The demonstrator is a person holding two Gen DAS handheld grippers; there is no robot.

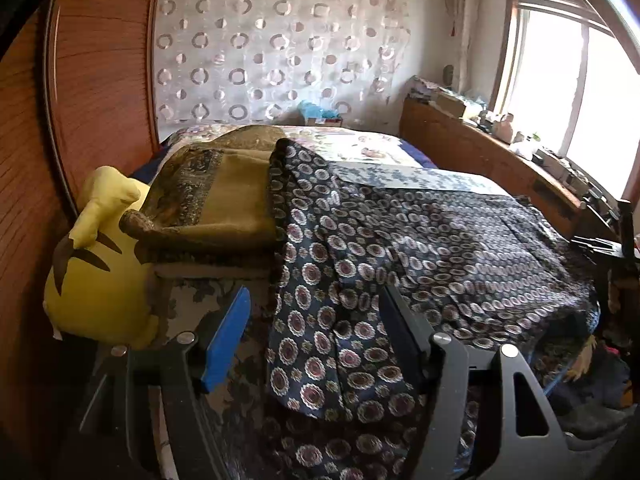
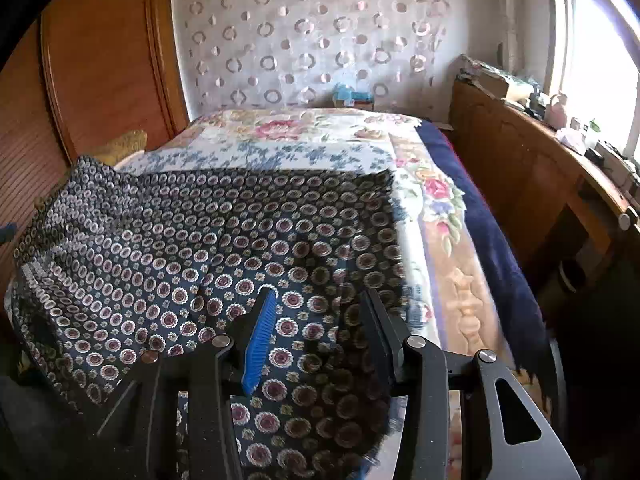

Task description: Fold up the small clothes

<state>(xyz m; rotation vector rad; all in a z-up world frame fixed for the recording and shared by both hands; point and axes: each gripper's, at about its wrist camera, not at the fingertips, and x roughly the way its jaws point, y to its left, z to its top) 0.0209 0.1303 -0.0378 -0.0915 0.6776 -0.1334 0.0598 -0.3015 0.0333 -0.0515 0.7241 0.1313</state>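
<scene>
Hand-held gripper [image 1: 316, 340] and its twin [image 2: 320, 332] gape above patterned cloth [image 2: 240, 240], unpinched.

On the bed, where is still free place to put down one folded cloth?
Free: the floral bedspread beyond the patterned garment, toward the curtained wall, and the strip along its right edge. Crowded: the left side, with olive folded cloths and a yellow plush toy.

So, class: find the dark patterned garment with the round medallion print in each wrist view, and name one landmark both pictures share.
Left wrist view: the dark patterned garment fills the centre and right, draped over the bed beside the folded olive cloth.
Right wrist view: the garment covers the lower left and centre, on the floral bedspread.
Shared landmark: the ring-patterned curtain behind the bed.
</scene>
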